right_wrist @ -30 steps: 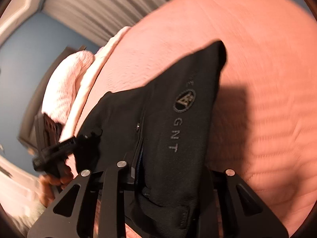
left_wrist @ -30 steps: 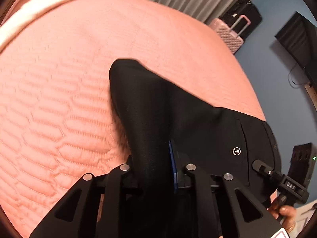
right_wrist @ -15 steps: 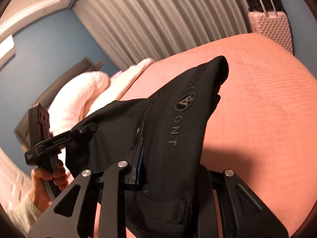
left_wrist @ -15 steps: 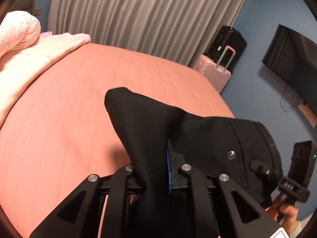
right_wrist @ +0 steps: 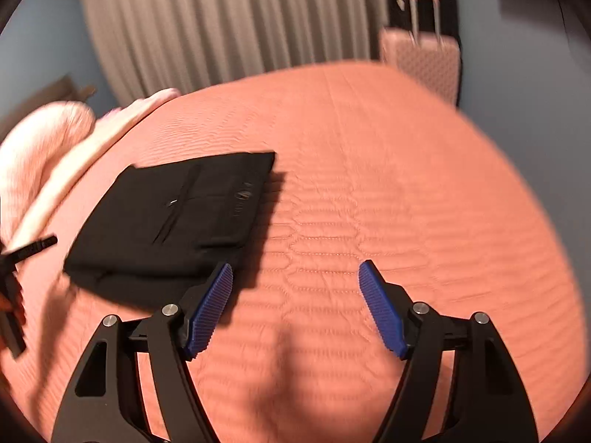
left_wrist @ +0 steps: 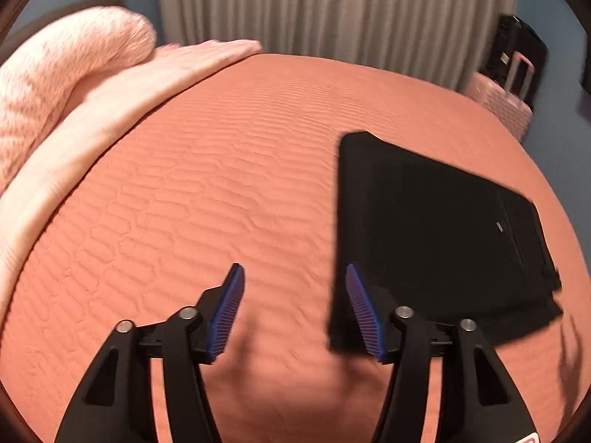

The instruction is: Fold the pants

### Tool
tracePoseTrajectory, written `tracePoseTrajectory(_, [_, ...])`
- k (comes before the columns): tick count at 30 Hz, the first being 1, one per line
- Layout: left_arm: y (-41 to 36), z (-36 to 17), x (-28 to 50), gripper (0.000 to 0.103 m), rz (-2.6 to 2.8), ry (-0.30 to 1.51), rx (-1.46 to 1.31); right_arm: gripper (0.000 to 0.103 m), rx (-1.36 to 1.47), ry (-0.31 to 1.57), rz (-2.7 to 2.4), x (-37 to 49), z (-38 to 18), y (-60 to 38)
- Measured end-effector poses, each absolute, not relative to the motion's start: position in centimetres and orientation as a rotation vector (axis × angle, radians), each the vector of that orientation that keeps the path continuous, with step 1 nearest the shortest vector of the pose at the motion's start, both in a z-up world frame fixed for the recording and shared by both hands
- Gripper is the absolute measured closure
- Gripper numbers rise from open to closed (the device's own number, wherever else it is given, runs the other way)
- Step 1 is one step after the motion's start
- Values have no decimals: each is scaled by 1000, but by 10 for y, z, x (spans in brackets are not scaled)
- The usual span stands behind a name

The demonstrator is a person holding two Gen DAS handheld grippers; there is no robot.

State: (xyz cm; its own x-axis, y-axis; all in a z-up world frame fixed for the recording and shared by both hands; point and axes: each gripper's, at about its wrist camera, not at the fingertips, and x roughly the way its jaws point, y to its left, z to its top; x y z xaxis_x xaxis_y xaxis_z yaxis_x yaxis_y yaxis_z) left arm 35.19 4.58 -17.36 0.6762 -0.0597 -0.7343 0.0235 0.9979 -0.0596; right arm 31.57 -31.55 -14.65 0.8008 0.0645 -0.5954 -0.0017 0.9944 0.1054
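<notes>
Black pants [left_wrist: 436,229]: folded into a flat, roughly rectangular bundle lying on the bed, held by neither gripper; a small pale logo and a seam line show on the top face in the right wrist view [right_wrist: 177,217].
Pants position: right of the left gripper in the left wrist view, left of the right gripper in the right wrist view, so they lie between the two.
Left gripper [left_wrist: 293,306]: jaws spread wide, nothing between the blue ribbed pads [left_wrist: 227,317]; only bedspread shows in the gap. Its right finger overlaps the near left corner of the pants in the view; contact cannot be told.
Right gripper [right_wrist: 295,304]: jaws wide apart and empty, blue pads [right_wrist: 380,313] over bare bedspread; the left pad sits just beside the near right corner of the pants.
Bedspread [left_wrist: 221,203]: salmon-orange, quilted in elongated hexagons, with dark shadows under both grippers.
Pillow [left_wrist: 55,85]: pale pink, textured, at the far left, with a lighter pink folded sheet [left_wrist: 129,99] along that side.
Curtain [right_wrist: 221,26]: grey, pleated, behind the bed.
Suitcase [right_wrist: 424,55]: pink, upright handle, beyond the far right corner of the bed, a black one behind it.
Sharpness: both views are motion-blurred.
</notes>
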Motion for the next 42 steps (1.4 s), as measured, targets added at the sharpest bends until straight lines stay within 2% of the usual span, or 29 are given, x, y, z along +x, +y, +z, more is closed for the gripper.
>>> tracePoseTrajectory(2, [20,-171,342,42,-94,817,30,33,22,635,90,322,-134,-288])
tracePoseTrajectory(3, [0,-169,337,37,-135,812,83,34,-4,637,128,326,-131,-272])
tracePoseTrajectory(4, [-22,-168,336,34,-167,814,126,39,-20,635,165,333,-130,-257])
tracePoseTrajectory(6, [-57,-174,340,31,-222,837,169,41,-59,671,223,350,-139,-230])
tracePoseTrajectory(7, [-71,-182,346,31,-238,860,185,48,-62,710,241,364,-148,-219])
tracePoseTrajectory(10, [-88,-209,365,30,-225,931,197,48,-106,790,217,388,-177,-211])
tracePoseTrajectory(12, [-81,-215,371,18,-238,918,156,48,-128,843,225,395,-201,-219])
tracePoseTrajectory(13, [-75,-217,372,18,-255,928,142,48,-107,832,239,391,-202,-224])
tracePoseTrajectory(18, [-13,-200,361,20,-198,878,78,45,49,854,177,365,-196,-279])
tracePoseTrajectory(22, [53,-201,363,20,-121,946,-92,26,191,853,104,350,-186,-321])
tracePoseTrajectory(25, [70,-201,354,20,-128,946,-194,25,246,864,147,352,-185,-324])
tracePoseTrajectory(28, [51,-205,345,20,-188,966,-150,27,504,869,264,368,-194,-328])
tracePoseTrajectory(31, [39,-214,361,20,-187,962,-151,25,756,961,288,398,-225,-333])
tracePoseTrajectory(35, [64,-225,399,20,-171,1005,-348,26,929,899,353,380,-236,-323])
tracePoseTrajectory(39, [81,-236,428,20,-200,1022,-472,27,856,844,315,369,-241,-302])
tracePoseTrajectory(42, [70,-235,438,20,-214,1030,-445,19,857,817,291,372,-239,-291])
